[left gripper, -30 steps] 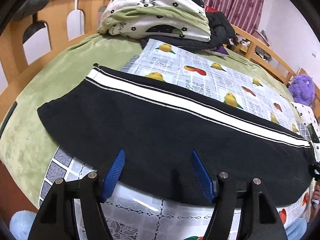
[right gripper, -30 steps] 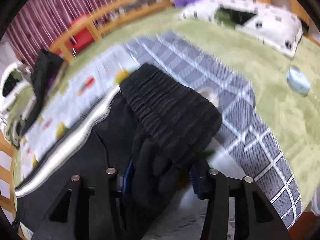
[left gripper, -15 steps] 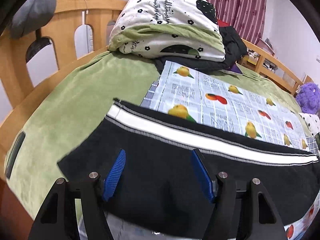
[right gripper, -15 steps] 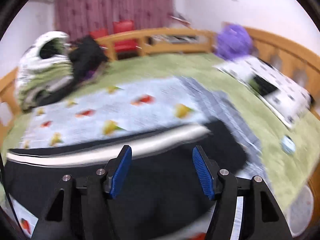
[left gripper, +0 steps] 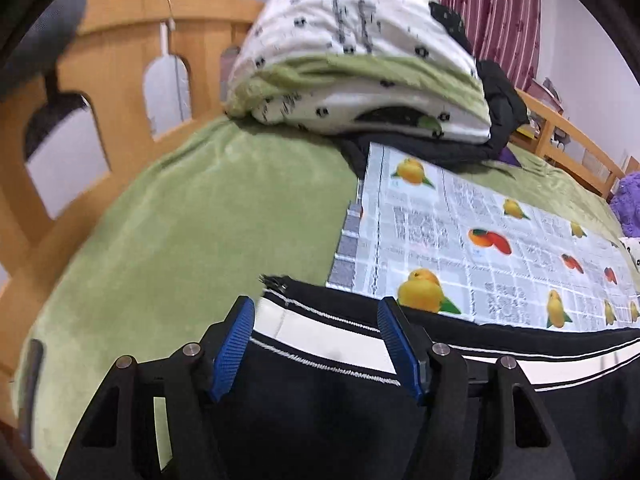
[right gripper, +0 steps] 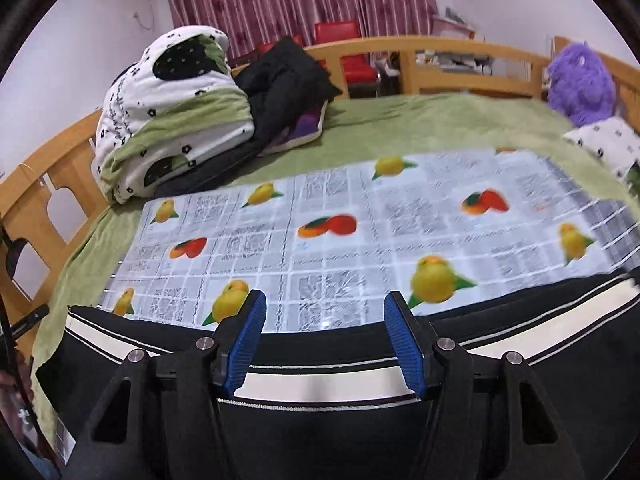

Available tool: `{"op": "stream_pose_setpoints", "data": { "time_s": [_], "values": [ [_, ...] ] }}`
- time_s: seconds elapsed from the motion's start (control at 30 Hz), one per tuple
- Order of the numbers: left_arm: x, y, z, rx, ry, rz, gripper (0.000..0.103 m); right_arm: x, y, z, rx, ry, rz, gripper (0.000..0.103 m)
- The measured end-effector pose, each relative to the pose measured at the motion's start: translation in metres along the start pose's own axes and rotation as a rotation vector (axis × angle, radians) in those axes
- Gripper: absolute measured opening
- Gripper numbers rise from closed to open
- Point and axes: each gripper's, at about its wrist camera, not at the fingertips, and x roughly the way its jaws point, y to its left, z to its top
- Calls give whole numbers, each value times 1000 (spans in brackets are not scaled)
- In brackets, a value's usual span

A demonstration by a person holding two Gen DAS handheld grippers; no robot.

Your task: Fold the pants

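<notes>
Black pants w/ white side stripe (left gripper: 332, 340) flat on fruit-print plastic sheet (right gripper: 360, 240), left gripper (left gripper: 318, 346) fingers apart over hem, right gripper (right gripper: 324, 340) fingers apart over stripe, green bedspread (left gripper: 200, 220) beneath.

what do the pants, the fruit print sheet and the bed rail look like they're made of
Pants: soft matte black knit, probably jersey, with a white woven-looking side stripe.
Fruit print sheet: likely thin plastic or oilcloth; it shows a faint sheen.
Bed rail: light wood with a smooth finish.

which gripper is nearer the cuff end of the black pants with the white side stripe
Left. The left gripper sits right at the black pants cuff; the right gripper is over the stripe farther along the leg.
</notes>
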Motion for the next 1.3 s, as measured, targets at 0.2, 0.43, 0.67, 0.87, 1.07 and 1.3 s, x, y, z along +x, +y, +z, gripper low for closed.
{"op": "stream_pose_setpoints", "data": {
  "time_s": [0.2, 0.43, 0.67, 0.87, 1.07, 1.3],
  "values": [
    [49, 20, -1, -69, 80, 4, 62, 38, -34, -17, 85, 57, -30, 61],
    [77, 36, -1, -73, 116, -32, 39, 63, -45, -7, 188, 69, -16, 61],
    [49, 40, 9, -139, -31, -134, 19, 70, -22, -17, 172, 122, 46, 61],
    [79, 48, 2, -190, 76, -70, 19, 60, -13, -14, 100, 90, 33, 61],
    [66, 45, 5, -191, 66, -17, 53, 66, 0, -16, -104, 122, 3, 61],
    [57, 43, -1, -160, 39, 0, 57, 78, 19, -27, -431, 192, 33, 61]
  ]
}}
